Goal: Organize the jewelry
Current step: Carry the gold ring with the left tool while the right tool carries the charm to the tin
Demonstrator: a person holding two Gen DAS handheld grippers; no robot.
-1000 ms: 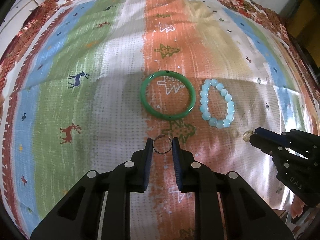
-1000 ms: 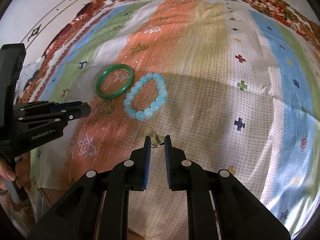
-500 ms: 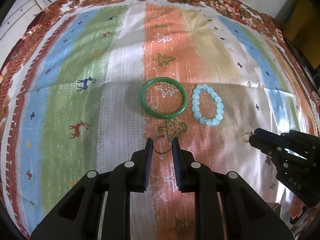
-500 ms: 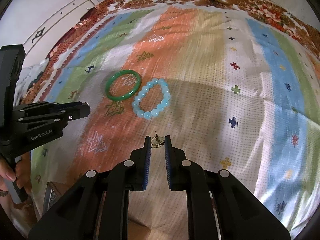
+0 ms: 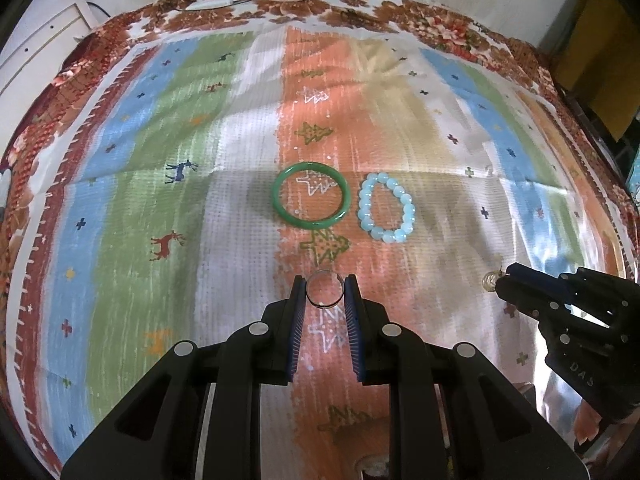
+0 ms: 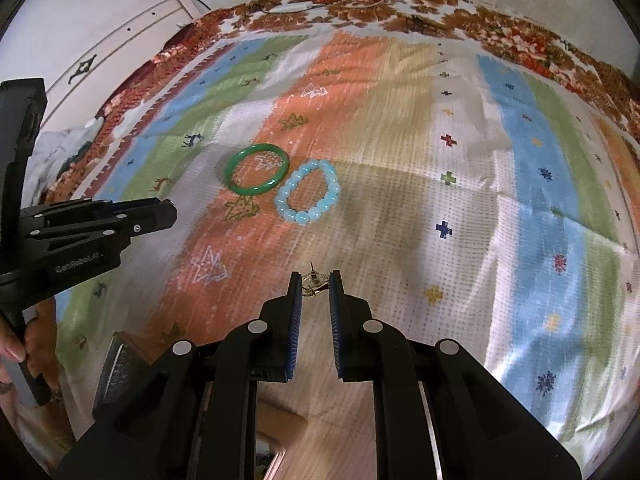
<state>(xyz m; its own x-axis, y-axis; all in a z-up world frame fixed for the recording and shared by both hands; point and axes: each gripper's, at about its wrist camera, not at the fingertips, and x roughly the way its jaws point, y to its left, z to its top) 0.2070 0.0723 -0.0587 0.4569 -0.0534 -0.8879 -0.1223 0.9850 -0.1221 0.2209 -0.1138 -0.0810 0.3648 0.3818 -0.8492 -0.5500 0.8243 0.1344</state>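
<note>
A green bangle and a light blue bead bracelet lie side by side on the striped cloth; both also show in the right wrist view, the bangle left of the bracelet. My left gripper is shut on a thin metal ring, held above the cloth nearer than the bangle. My right gripper is shut on a small gold earring. In the left wrist view the right gripper is at the right with the earring at its tips.
The colourful striped cloth covers the bed, with a floral border at the far edge. A white cupboard stands at the far left. A wooden surface shows below the near edge of the cloth.
Both grippers have pulled back and up from the cloth with the ring and the earring in them. The bangle and bracelet look smaller and farther. They have not moved.
</note>
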